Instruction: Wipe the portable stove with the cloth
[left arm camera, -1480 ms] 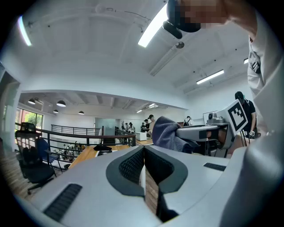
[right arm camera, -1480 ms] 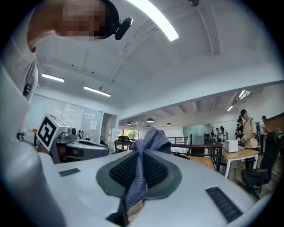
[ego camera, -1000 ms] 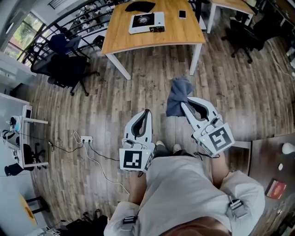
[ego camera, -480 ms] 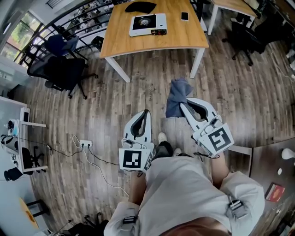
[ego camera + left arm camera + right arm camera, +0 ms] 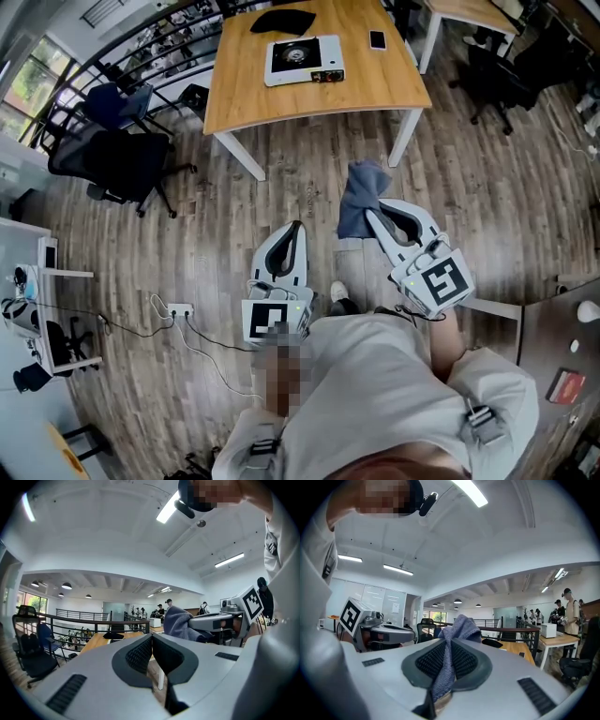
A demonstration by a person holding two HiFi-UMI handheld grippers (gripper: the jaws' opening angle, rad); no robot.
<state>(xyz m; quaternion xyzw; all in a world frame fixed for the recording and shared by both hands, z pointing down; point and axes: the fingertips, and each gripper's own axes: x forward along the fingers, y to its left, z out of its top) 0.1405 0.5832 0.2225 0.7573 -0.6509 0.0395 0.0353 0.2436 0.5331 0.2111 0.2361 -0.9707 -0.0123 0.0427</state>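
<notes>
One portable stove (image 5: pixel 303 59) on table (image 5: pixel 309 101), plank floor (image 5: pixel 234 206)

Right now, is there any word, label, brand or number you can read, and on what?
Nothing readable.
Portable stove: front-panel print too small.
Red item on the dark counter: print too blurred.
Marker cubes: square patterns only, no letters.

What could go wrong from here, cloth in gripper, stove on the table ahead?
The cloth hangs from the right gripper by one pinched fold and may slip out. The phone lies near the portable stove; a wide wipe might knock it. The power strip and cable on the floor could catch a foot.
</notes>
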